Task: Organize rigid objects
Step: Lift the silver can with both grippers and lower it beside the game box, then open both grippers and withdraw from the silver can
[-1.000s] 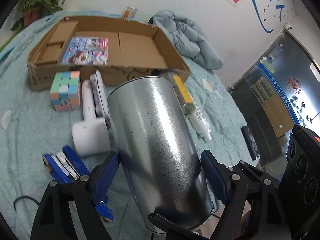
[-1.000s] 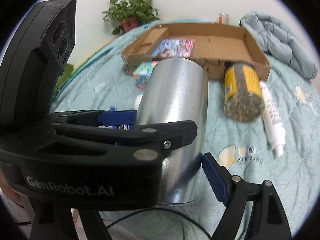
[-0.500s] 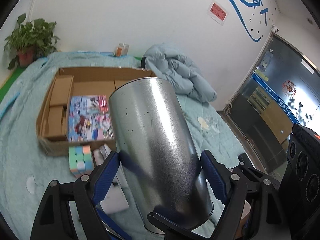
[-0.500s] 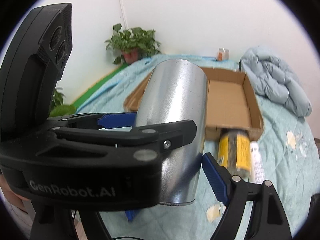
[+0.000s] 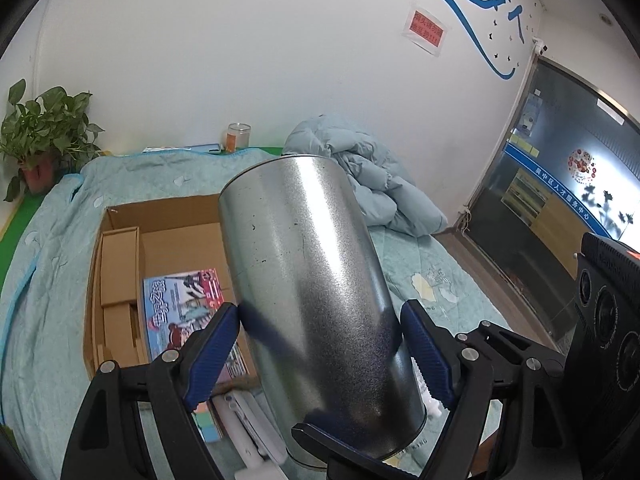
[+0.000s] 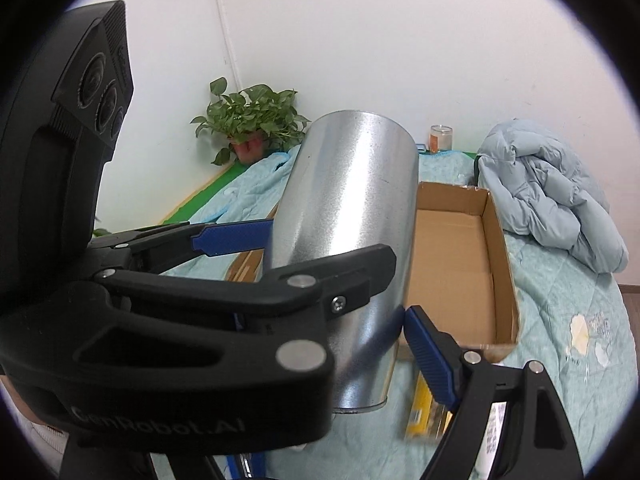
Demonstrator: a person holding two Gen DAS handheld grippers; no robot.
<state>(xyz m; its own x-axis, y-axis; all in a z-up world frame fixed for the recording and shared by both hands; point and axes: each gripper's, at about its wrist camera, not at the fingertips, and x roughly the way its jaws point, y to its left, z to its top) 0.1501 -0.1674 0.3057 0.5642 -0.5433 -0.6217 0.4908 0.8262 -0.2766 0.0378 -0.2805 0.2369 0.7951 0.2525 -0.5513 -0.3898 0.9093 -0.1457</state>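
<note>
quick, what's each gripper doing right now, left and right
Left gripper: closed on the metal can, one finger on each side.
Right gripper: closed on the same metal can, also one finger on each side.

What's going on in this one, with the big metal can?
Both handheld grippers are clamped on one large metal cylinder: the left gripper and the right gripper each pinch its sides. It is held in the air, tilted, in front of the open cardboard box on the quilted bed, which holds a colourful booklet.
</note>
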